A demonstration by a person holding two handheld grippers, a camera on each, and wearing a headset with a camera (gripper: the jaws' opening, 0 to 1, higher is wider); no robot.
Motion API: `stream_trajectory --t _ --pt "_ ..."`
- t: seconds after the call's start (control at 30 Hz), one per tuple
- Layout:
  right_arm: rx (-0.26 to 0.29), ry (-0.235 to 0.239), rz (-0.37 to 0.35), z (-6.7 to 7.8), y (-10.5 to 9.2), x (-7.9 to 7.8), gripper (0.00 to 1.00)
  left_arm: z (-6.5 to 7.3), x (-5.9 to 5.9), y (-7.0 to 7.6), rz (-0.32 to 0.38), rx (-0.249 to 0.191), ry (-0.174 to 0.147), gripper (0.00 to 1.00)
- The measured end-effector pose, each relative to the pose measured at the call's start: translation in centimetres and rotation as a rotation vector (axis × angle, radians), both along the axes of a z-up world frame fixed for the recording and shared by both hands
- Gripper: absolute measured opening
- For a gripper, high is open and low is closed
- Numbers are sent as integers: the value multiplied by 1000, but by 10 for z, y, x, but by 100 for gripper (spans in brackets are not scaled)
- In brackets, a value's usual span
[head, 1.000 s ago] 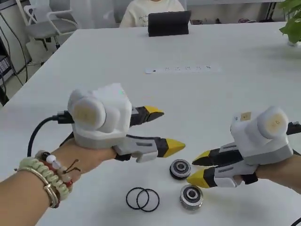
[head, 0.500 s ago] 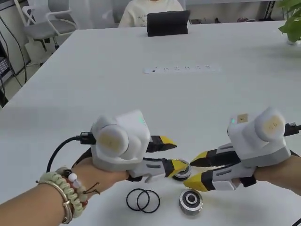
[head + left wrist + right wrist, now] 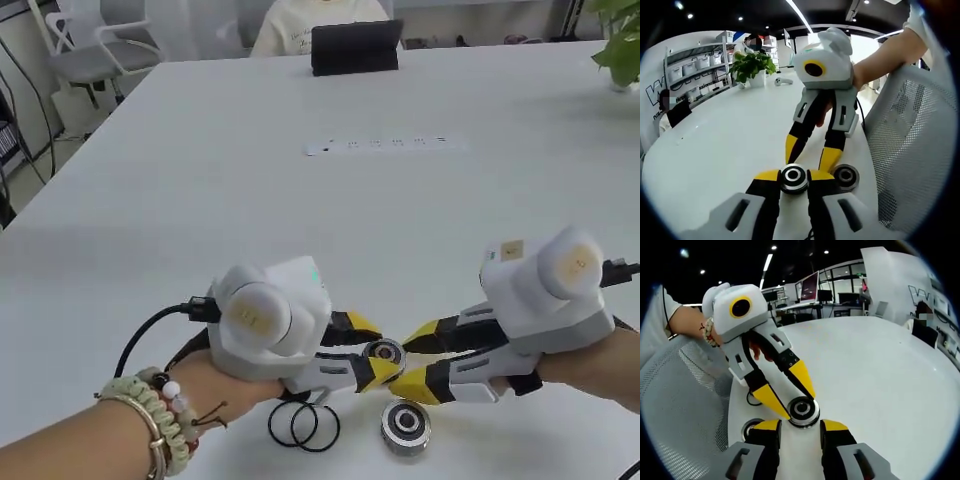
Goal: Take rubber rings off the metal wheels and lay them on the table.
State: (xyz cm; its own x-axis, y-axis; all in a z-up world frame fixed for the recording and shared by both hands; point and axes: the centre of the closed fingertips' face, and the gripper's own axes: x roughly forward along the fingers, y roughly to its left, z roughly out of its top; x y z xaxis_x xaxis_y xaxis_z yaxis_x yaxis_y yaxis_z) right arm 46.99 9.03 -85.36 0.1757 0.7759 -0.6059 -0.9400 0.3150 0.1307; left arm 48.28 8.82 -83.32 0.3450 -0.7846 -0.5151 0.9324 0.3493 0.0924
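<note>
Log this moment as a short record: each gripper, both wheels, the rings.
left gripper: jaws closed on the held wheel
right gripper: jaws open, tips close to the held wheel, not gripping it
second wheel: lying flat on the table, untouched
rubber rings: two, overlapping, on the table beside the second wheel
ring on held wheel: cannot tell
</note>
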Motion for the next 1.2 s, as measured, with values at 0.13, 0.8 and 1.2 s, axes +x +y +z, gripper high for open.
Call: stream_trajectory --t 0.13,0.8,1.2 --pt "-3 -1 2 -1 0 0 28 -1 1 0 10 -5 6 11" --pt "-2 -29 5 0 2 3 27 -2 2 1 37 -59 45 9" --pt "-30 -79 37 0 1 5 22 -3 2 0 40 -64 47 8"
